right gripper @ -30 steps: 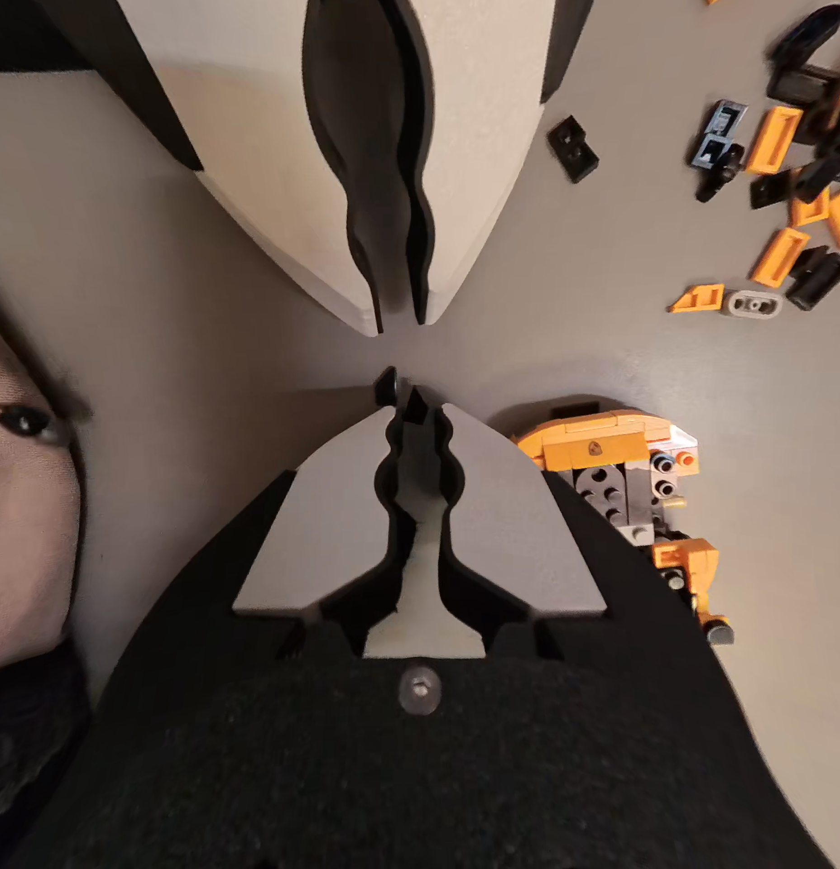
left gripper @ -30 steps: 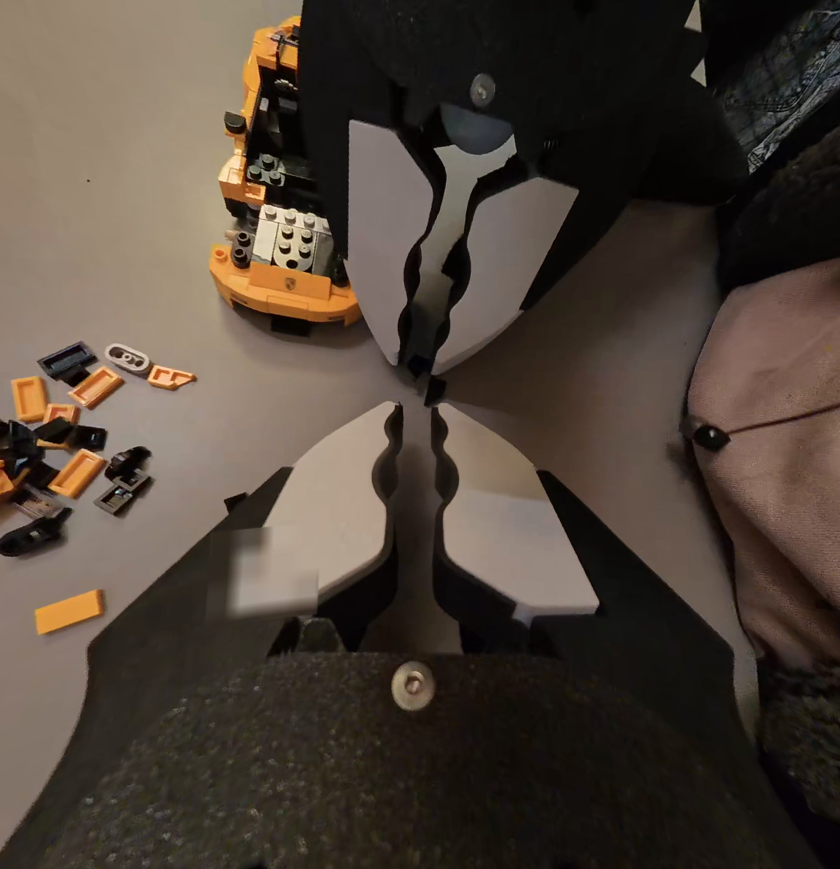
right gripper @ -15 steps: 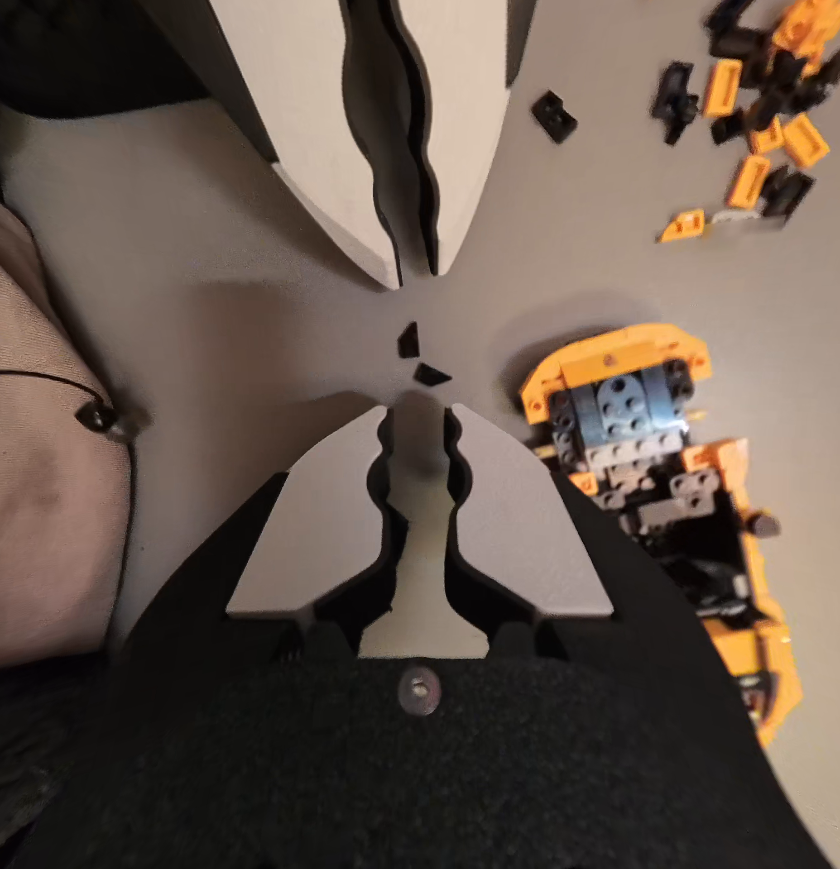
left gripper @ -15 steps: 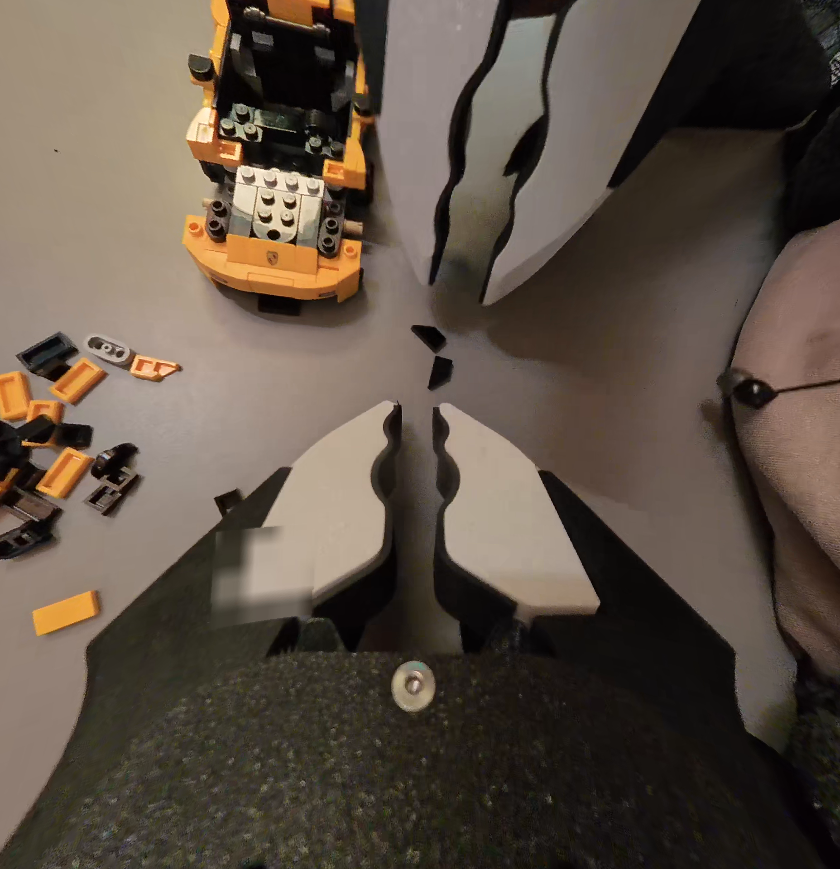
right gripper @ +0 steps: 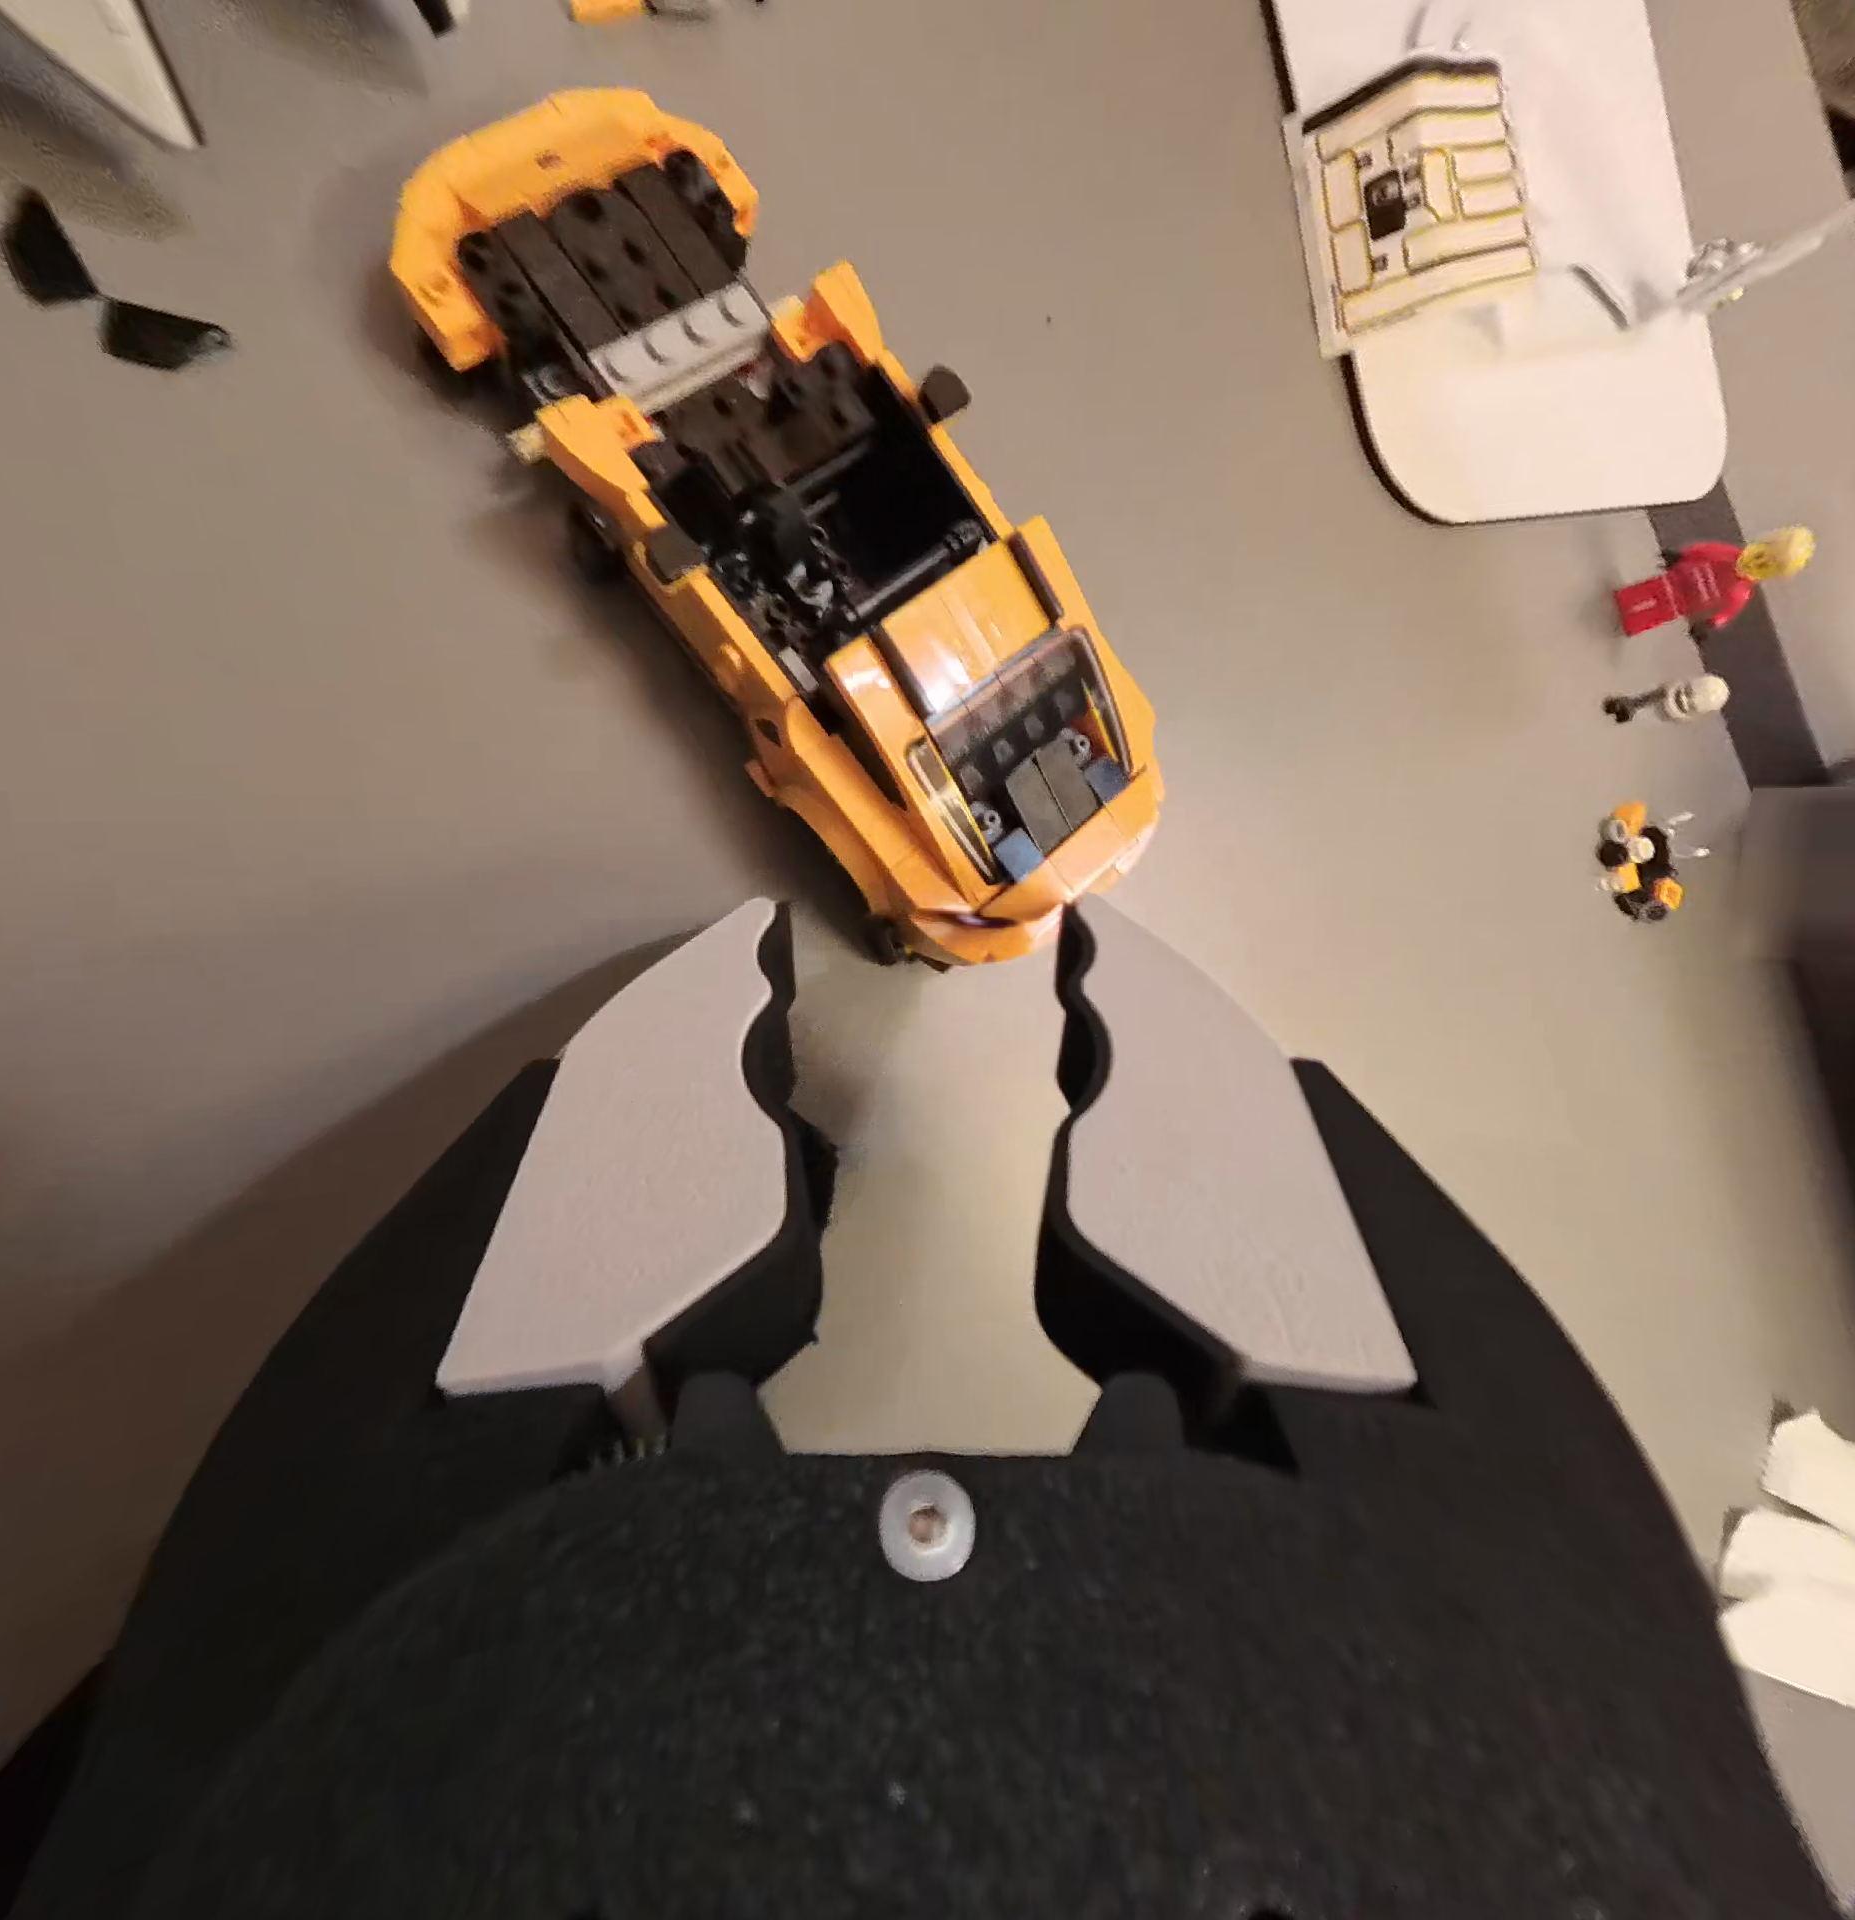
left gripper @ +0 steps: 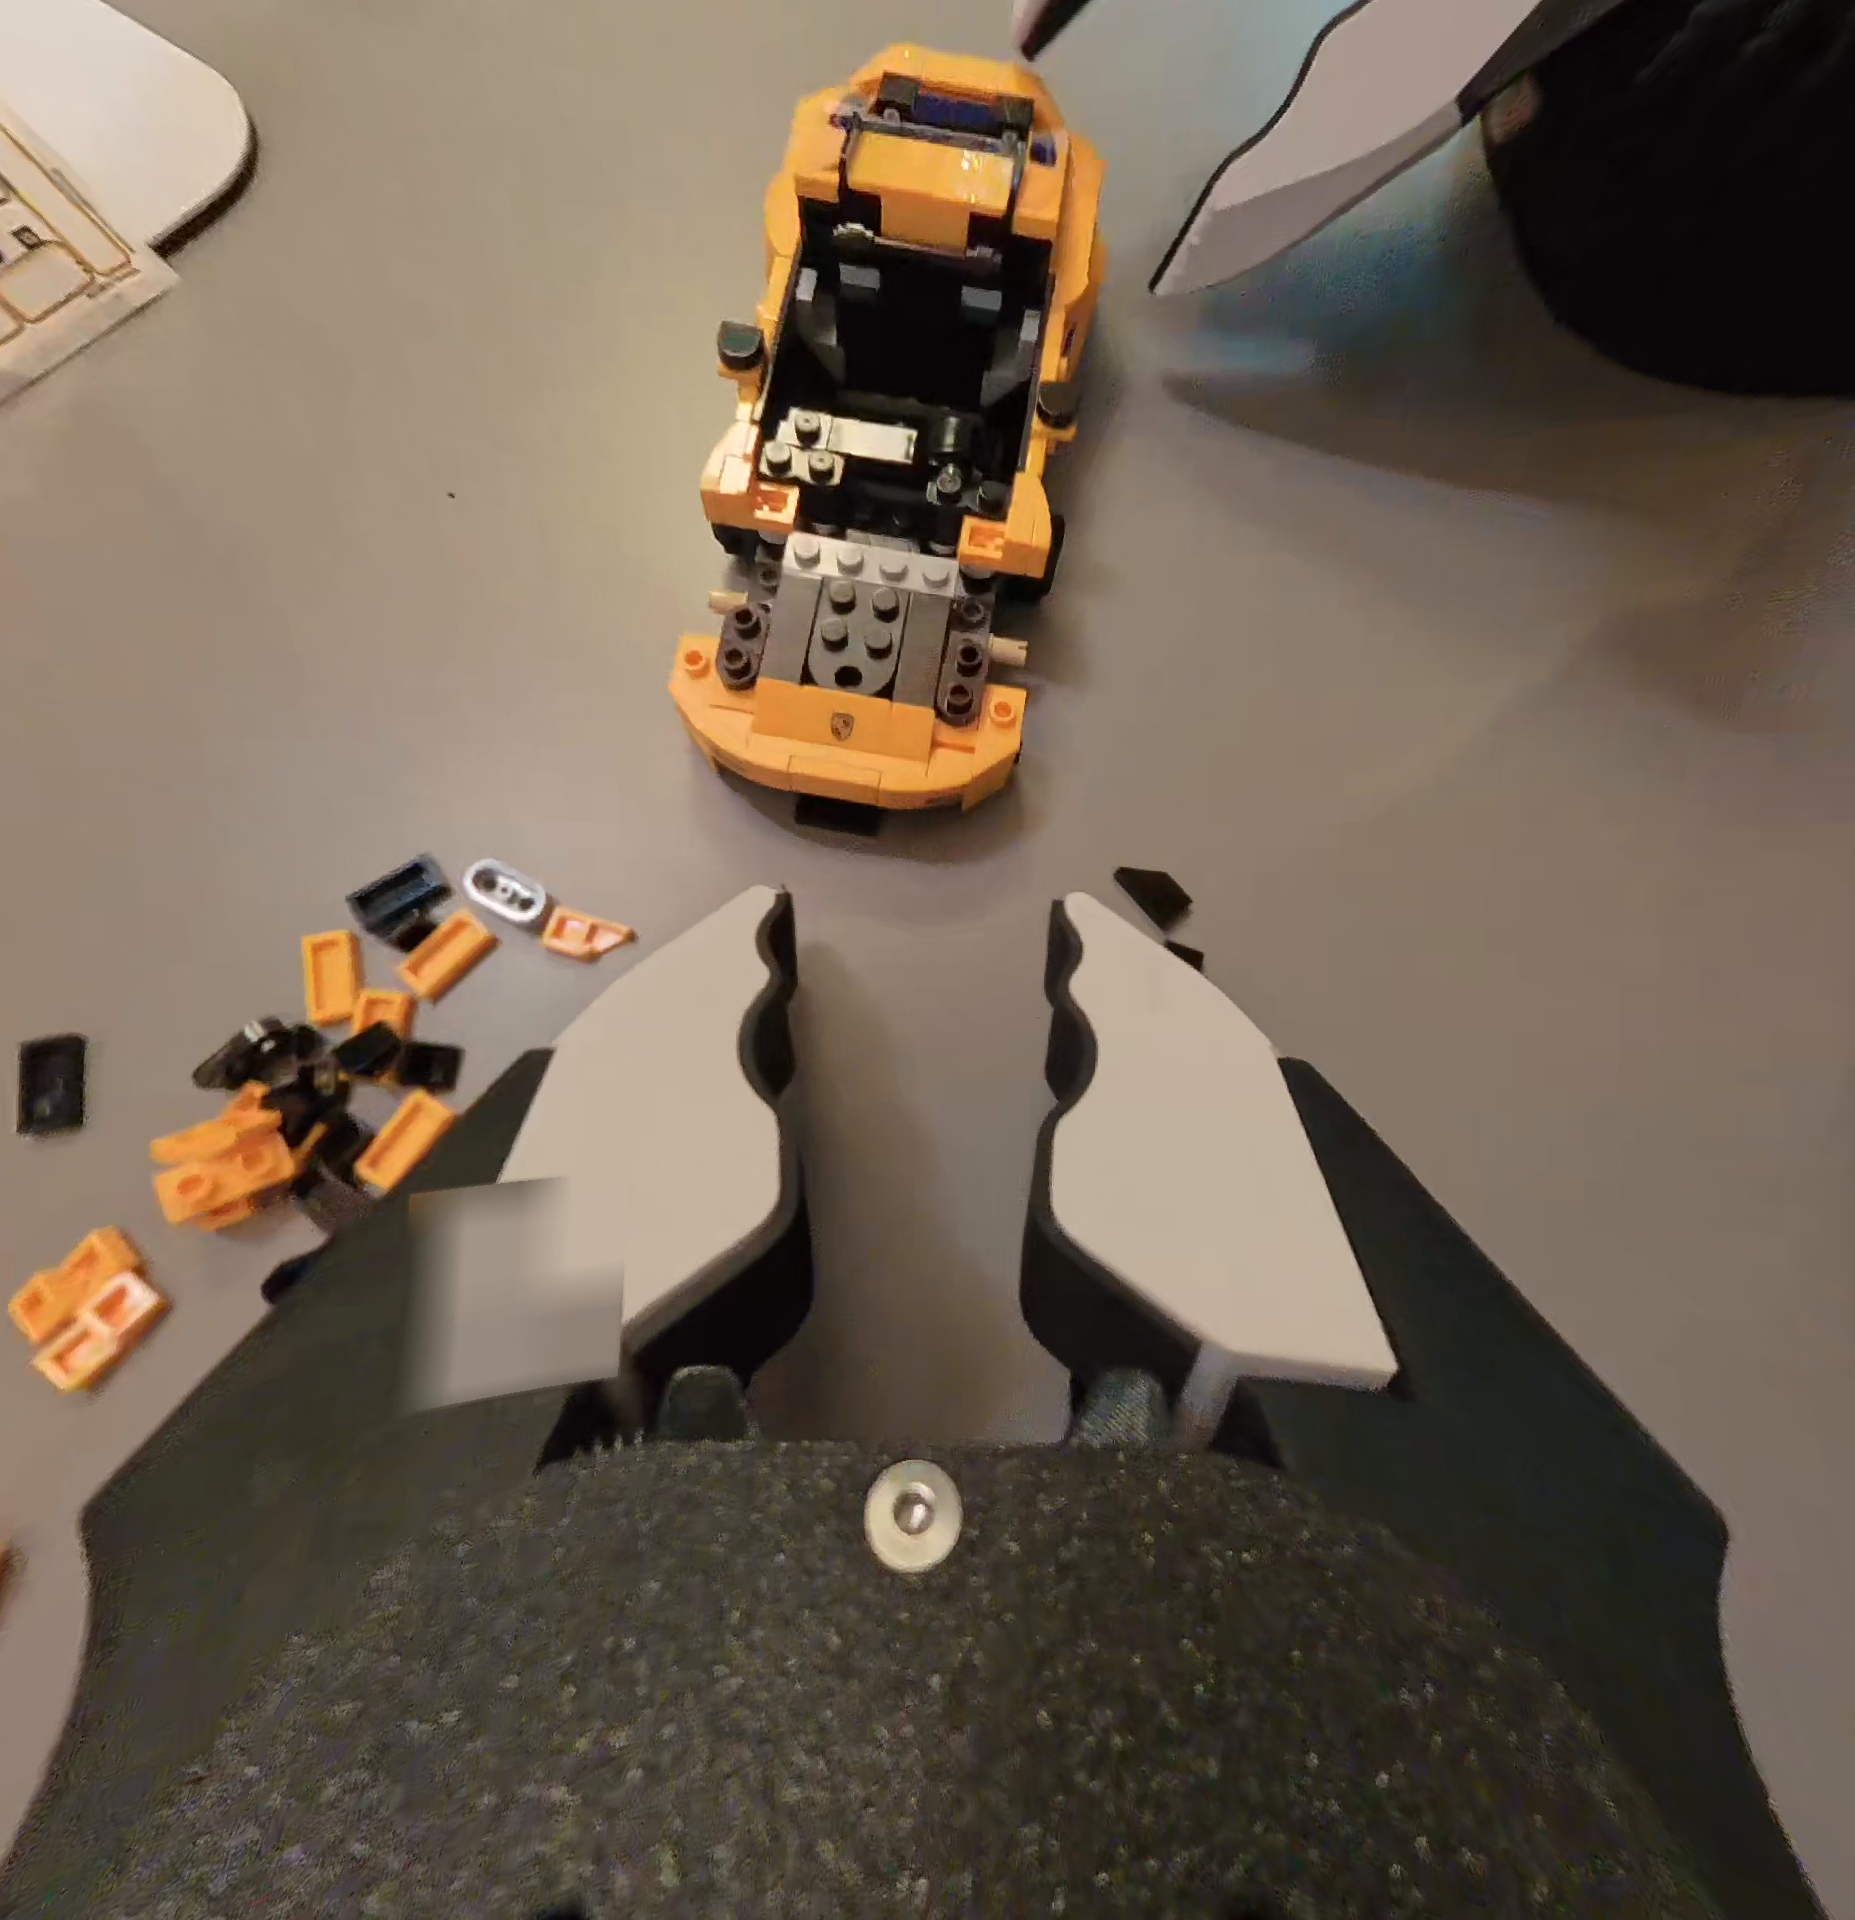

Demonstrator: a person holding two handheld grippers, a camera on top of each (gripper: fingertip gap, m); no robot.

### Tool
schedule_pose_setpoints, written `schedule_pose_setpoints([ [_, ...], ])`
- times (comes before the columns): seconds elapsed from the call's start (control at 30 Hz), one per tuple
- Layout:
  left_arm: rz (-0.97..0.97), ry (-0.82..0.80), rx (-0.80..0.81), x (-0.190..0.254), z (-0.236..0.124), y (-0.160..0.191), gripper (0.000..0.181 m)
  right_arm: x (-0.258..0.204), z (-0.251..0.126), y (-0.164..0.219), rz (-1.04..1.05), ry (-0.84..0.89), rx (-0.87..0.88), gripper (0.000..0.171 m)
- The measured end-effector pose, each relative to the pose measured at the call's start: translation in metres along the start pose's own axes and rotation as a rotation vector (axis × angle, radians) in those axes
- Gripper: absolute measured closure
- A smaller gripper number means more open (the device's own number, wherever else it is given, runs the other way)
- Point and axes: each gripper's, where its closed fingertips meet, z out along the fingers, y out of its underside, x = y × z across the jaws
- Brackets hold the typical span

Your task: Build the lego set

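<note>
The partly built orange Lego car [left gripper: 881,468] stands on the grey table with its cockpit open and its nose toward my left gripper [left gripper: 918,914]. That gripper is open and empty, a short way in front of the nose. Two small black wedge pieces [left gripper: 1151,894] lie on the table just beside its right fingertip. My right gripper [right gripper: 918,914] is open and empty, with its tips just short of the car's rear end [right gripper: 777,520]. The black wedges [right gripper: 159,332] also show at the upper left of the right wrist view.
A pile of loose orange and black pieces [left gripper: 310,1070] lies left of my left gripper. An instruction booklet [right gripper: 1422,229] rests on a white board [right gripper: 1546,416] beyond the car. A red minifigure [right gripper: 1712,587] and a small orange-black assembly [right gripper: 1640,857] lie at the right. White paper [right gripper: 1827,1558] is at the lower right. One gripper's finger ends stand about 15 centimeters off the other's. The small orange-black assembly [right gripper: 1640,857] is closer to my right gripper, around 20 centimeters from its tips; the left tips are 35 centimeters off.
Both grippers were nearly shut, tip to tip, at the black wedges. They have opened wide and drawn apart; the wedges lie on the table. The right gripper has swung round to the car's rear.
</note>
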Motion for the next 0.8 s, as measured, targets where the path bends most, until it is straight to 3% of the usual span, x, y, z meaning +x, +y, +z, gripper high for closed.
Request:
schedule_pose_setpoints([
  [0.1, 0.029, -0.021, -0.036, -0.002, 0.011, -0.001, 0.124, 0.003, 0.008, 0.002, 0.028, -0.004, 0.026, 0.112],
  [0.3, 0.064, -0.053, -0.064, -0.008, 0.023, -0.008, 0.117, 0.008, 0.016, -0.004, 0.079, -0.039, 0.095, 0.112],
  [0.8, 0.063, 0.031, -0.059, 0.015, 0.025, -0.011, 0.134, 0.022, 0.02, -0.001, 0.007, -0.09, 0.163, 0.12],
])
